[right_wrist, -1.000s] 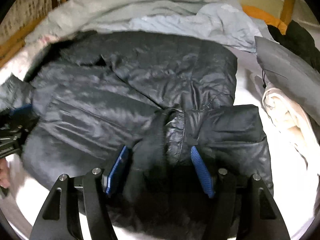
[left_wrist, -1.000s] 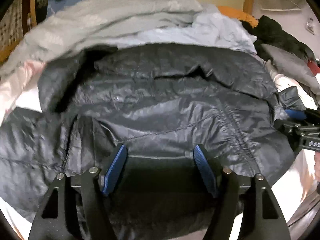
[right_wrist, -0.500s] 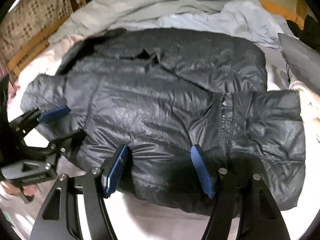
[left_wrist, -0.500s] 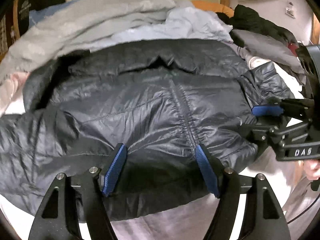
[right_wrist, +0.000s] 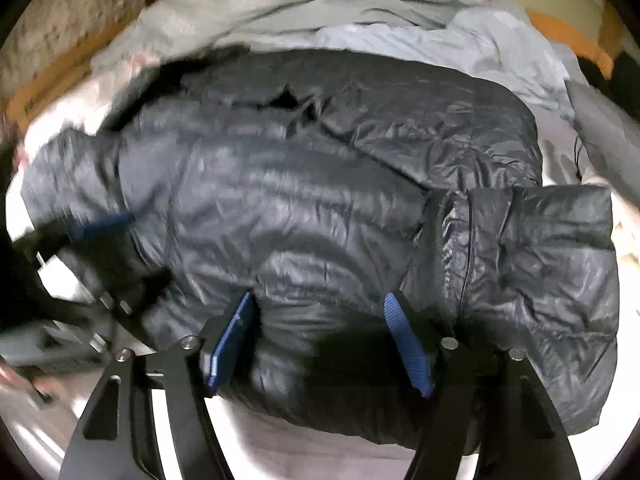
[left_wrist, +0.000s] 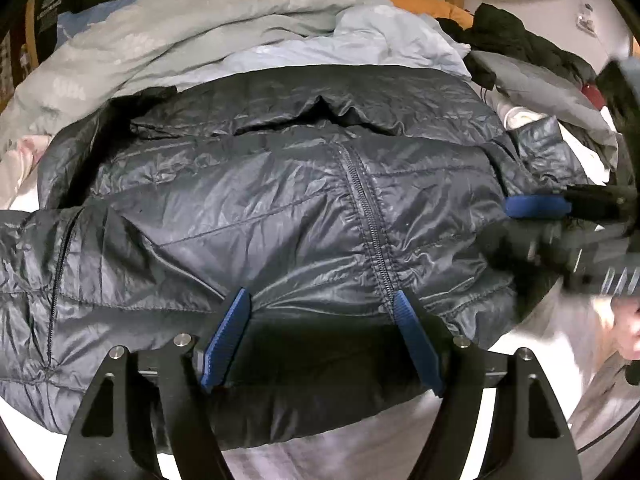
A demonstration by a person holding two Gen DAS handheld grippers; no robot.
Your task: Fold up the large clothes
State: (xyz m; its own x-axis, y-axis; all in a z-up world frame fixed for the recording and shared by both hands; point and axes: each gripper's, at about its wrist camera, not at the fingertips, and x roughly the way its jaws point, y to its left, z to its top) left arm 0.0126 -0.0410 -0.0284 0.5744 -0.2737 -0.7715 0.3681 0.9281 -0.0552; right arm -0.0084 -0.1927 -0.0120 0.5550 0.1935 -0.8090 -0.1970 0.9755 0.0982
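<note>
On the white bed [left_wrist: 360, 456], against rumpled grey bedding [left_wrist: 192, 36], lay a shiny, quilted dark jacket [left_wrist: 280, 216], both tools [left_wrist: 322, 344] [right_wrist: 320, 340] spread apart over its hem.

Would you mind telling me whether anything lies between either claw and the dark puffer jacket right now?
Nothing visible does. The left claw and right claw both sit open right at the near hem of the dark puffer jacket. The grey bedding lies behind the jacket, out of the way.
</note>
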